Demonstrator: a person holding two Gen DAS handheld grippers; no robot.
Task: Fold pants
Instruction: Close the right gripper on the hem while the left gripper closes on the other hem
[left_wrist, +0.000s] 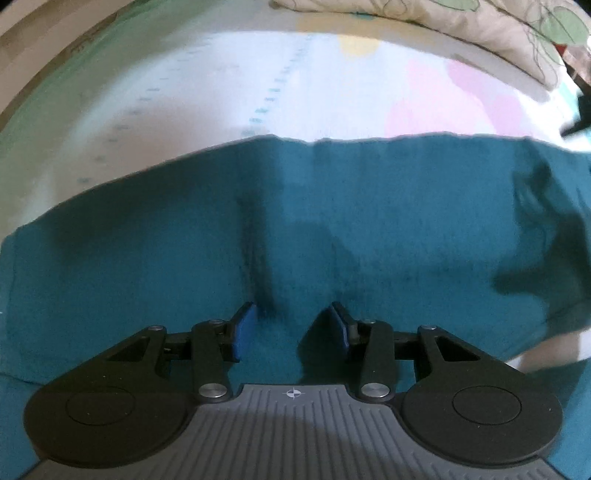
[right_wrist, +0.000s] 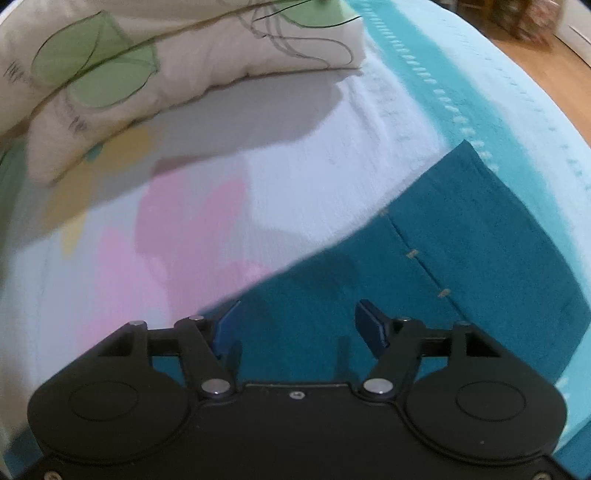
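The teal pants (left_wrist: 369, 221) lie spread flat across the bed, their far edge running left to right. My left gripper (left_wrist: 293, 314) hangs just above the cloth, its blue pads (left_wrist: 243, 332) apart with only flat fabric showing between them. A dark crease (left_wrist: 255, 258) runs away from the left pad. In the right wrist view the pants (right_wrist: 461, 240) show a seam with small tan stitches (right_wrist: 412, 253). My right gripper (right_wrist: 298, 306) is wide open over the cloth near its slanting edge and holds nothing.
A white bed sheet (right_wrist: 295, 177) with pink and yellow patches lies under the pants. A leaf-print pillow (right_wrist: 184, 55) (left_wrist: 424, 33) sits at the far side. The bed's turquoise border (right_wrist: 480, 92) and the wooden floor (right_wrist: 535, 55) are at the right.
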